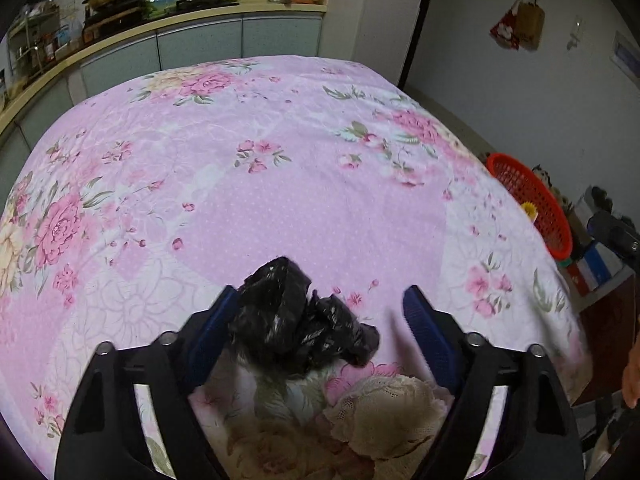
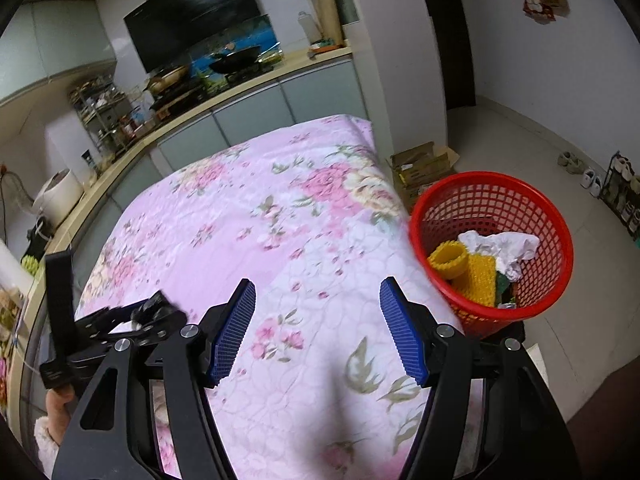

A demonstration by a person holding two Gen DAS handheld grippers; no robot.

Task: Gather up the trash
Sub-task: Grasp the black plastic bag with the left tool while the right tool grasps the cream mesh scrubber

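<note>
A crumpled black plastic bag point(image 1: 298, 316) lies on the pink floral tablecloth point(image 1: 280, 184), between the open fingers of my left gripper point(image 1: 320, 300), against the left pad point(image 1: 216, 320). The right pad is apart from it. My right gripper point(image 2: 318, 292) is open and empty over the cloth point(image 2: 248, 232). The red mesh trash basket point(image 2: 532, 296) stands at the table's right edge, holding white crumpled paper point(image 2: 500, 248) and yellow scraps point(image 2: 460, 264). The basket also shows in the left wrist view point(image 1: 532, 200). The left gripper shows in the right wrist view point(image 2: 152, 316) at lower left.
A beige lace doily point(image 1: 388, 412) lies near the table's front edge, just behind the bag. A kitchen counter point(image 2: 192, 116) with pans runs along the far left. Cardboard boxes point(image 2: 424, 168) sit on the floor beyond the basket.
</note>
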